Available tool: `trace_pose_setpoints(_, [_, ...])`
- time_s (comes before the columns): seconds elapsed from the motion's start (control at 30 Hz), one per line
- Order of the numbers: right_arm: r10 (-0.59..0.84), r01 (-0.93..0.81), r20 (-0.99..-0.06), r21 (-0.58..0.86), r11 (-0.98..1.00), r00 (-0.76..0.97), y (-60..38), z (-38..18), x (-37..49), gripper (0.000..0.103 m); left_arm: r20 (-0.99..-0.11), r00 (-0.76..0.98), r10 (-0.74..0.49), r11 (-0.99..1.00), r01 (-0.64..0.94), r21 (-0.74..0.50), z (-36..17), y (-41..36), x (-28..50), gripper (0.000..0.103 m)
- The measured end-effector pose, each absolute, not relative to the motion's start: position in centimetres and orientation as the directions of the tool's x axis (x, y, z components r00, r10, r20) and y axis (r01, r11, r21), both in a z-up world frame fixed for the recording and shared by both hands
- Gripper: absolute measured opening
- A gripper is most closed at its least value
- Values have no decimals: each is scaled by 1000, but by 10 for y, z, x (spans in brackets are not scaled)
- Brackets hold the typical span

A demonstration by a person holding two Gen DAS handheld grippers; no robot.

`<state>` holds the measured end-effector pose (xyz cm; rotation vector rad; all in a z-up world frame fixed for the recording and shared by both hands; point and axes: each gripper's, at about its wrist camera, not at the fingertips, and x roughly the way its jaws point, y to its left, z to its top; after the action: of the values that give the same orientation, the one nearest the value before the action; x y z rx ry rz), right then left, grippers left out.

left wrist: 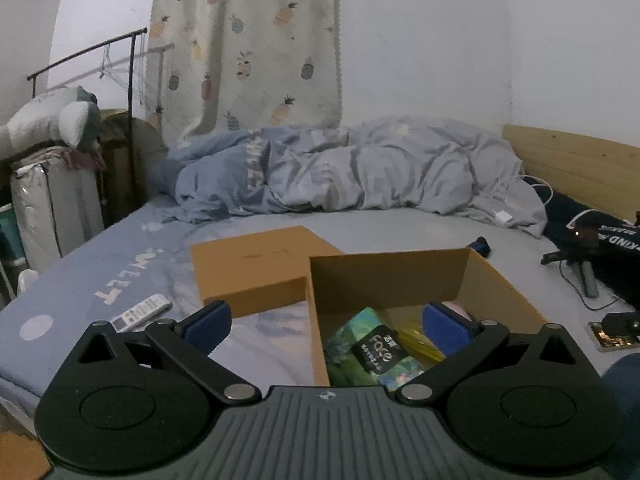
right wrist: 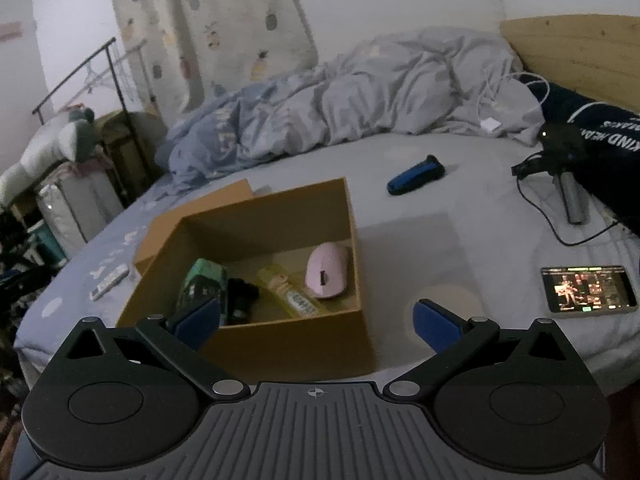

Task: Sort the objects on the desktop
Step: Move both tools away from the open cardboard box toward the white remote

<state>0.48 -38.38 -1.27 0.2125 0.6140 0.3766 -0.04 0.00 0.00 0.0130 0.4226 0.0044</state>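
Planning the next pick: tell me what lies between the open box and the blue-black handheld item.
Only bare bedsheet lies between the box and the blue-black item, seen in the right wrist view.

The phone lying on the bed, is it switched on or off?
On. The phone lies flat on the sheet with its screen lit and showing a picture; what it plays is too small to tell.

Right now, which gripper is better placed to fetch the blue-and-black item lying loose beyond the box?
Probably the right gripper: open, with the blue-and-black item in plain view ahead-right. The left gripper faces the box.
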Motion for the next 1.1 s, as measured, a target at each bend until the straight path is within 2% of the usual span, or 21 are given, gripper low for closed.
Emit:
trace_pose_setpoints(0.3, [413,-297,-505,296,908,758,-382,-12,1,103,-385,923,11,1000,-4,17,0,0,-2,103])
trace_pose_setpoints(1.1, [445,-322,-515,313,893,733,-373,-9,7,103,-446,895,-21,1000,21,-4,-10,3,8,103])
